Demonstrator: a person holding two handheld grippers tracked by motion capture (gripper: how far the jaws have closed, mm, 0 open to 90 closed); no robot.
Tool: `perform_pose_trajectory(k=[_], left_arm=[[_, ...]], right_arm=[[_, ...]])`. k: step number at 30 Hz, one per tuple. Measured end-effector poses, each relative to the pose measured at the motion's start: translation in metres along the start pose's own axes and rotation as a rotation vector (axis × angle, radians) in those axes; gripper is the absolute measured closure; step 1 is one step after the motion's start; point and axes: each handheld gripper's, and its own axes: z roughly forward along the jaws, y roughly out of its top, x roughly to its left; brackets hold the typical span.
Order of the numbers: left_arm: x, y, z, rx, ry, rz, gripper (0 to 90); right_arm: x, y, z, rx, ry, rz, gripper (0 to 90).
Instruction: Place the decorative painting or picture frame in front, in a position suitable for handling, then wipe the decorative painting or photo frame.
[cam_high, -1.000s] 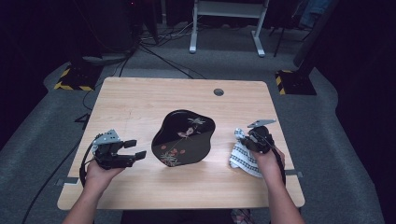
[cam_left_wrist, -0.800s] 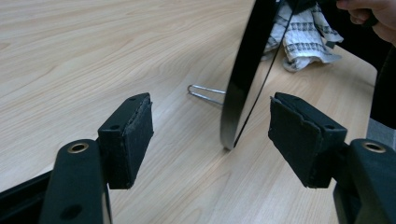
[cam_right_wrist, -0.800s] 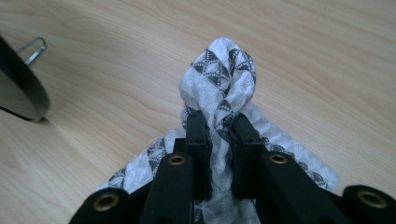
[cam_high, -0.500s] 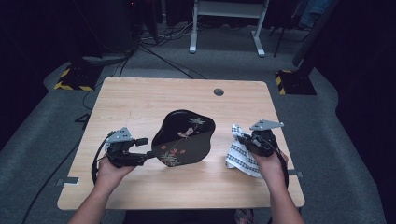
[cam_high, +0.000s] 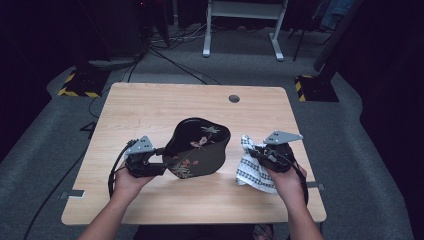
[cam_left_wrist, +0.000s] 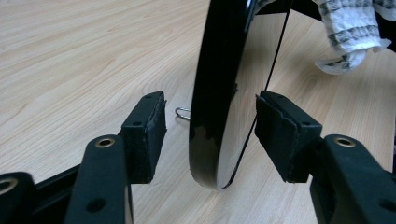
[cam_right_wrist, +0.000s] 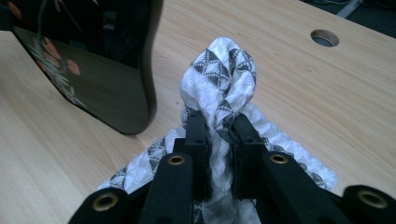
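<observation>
The light wooden table with a round cable hole bears a glossy black lacquer tray painted with flowers, standing on its edge, beside a white cloth with a black pattern.

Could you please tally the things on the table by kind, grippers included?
Grippers: 2, left gripper and right gripper
Black trays: 1, tray
Patterned cloths: 1, cloth
Paper clips: 1, clip
Total: 5
</observation>
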Motion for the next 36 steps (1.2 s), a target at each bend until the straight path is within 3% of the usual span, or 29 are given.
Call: perform_pose_trajectory(k=[7,10,16,25,36], left_arm=[[0.000,-0.001,0.005,0.020,-0.021,0.038,58.2],[0.000,-0.001,0.004,0.025,-0.061,0.034,62.5],[-0.002,-0.003,0.002,0.024,-0.094,0.049,69.6],[-0.001,-0.003,0.002,0.025,-0.166,0.067,76.5],[0.002,0.000,0.003,0.024,-0.187,0.041,78.1]], right_arm=[[0.013,0.008,-0.015,-0.049,0.037,-0.018,80.3],[0.020,0.013,-0.023,-0.079,0.041,-0.036,80.3],[0.029,0.025,-0.031,-0.127,0.036,-0.078,80.3],[0.039,0.051,-0.024,-0.163,0.042,-0.130,80.3],[0.046,0.073,-0.012,-0.167,0.057,-0.148,80.3]])
